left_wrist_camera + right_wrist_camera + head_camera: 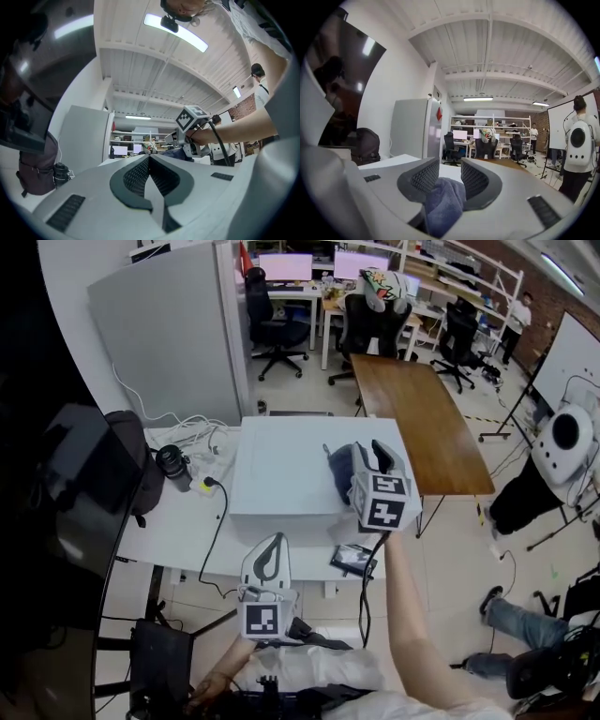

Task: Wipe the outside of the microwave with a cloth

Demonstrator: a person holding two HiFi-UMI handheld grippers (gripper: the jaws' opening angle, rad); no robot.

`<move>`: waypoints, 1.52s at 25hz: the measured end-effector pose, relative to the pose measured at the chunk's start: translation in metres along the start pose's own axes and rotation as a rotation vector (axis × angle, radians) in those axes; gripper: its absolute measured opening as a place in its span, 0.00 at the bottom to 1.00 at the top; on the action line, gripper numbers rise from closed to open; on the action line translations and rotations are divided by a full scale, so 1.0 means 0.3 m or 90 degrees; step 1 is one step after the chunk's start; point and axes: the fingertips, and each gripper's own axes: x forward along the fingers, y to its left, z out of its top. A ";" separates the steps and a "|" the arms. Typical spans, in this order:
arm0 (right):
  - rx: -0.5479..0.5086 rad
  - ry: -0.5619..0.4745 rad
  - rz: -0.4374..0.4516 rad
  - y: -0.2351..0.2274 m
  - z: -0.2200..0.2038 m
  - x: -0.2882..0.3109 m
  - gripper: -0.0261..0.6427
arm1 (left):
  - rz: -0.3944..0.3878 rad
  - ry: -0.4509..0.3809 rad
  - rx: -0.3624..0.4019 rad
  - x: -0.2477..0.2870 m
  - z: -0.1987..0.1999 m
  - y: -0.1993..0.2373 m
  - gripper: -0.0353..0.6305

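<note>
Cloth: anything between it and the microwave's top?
Nothing visible. The cloth sits between the right gripper's parted jaws, over the microwave's bare white top. The black cable lies off its left side.

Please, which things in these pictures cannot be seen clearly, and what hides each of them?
- Front door and sides of the white box-shaped microwave: the head view looks steeply down and shows almost only its top.
- Lower end of the blue-grey cloth: in the right gripper view, the right gripper's own body covers it.
- Small black flat thing near the white table's front edge: in the head view, too small to name.
</note>
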 end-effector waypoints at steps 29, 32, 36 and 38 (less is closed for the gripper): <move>0.059 -0.095 0.065 0.234 -0.308 -0.774 0.10 | -0.022 0.002 0.024 -0.110 -0.012 -0.260 0.06; 0.028 -0.104 0.056 0.262 -0.280 -0.771 0.09 | -0.020 0.007 0.020 -0.121 0.003 -0.238 0.06; 0.032 -0.099 0.052 0.287 -0.271 -0.754 0.09 | -0.018 -0.001 0.031 -0.126 0.008 -0.198 0.06; 0.033 -0.103 0.058 0.296 -0.279 -0.744 0.09 | -0.013 -0.009 0.034 -0.131 0.014 -0.182 0.06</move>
